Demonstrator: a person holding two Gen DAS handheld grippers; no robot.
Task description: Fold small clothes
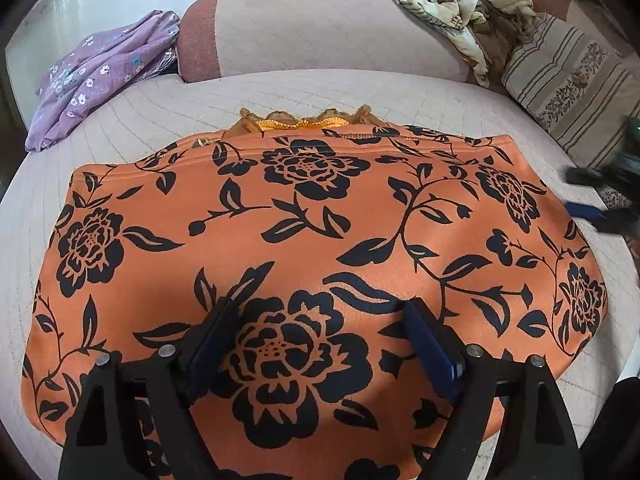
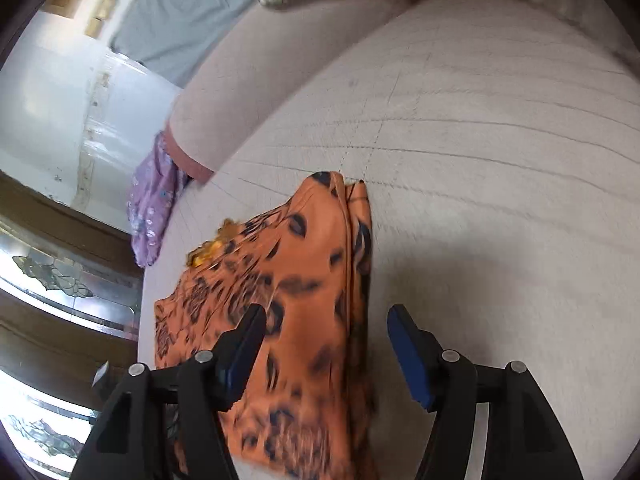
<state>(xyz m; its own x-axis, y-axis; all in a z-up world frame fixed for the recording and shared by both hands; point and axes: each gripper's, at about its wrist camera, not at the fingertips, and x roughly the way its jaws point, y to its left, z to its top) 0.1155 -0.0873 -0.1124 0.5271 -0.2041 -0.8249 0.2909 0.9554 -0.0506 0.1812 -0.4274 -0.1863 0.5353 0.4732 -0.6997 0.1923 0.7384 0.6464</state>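
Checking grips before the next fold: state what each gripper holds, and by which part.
Nothing is held. The left gripper stands open above the orange floral garment; the right gripper is open too, over the garment's edge, pads not pressing it.

No readable text, labels, brands or numbers in either wrist view. The orange garment (image 1: 320, 240) carries only a black flower print, the purple cloth (image 1: 100, 80) only small flowers, and the striped cushion (image 1: 568, 80) only ornament bands. The right wrist view is motion-blurred, so nothing there could be read anyway.
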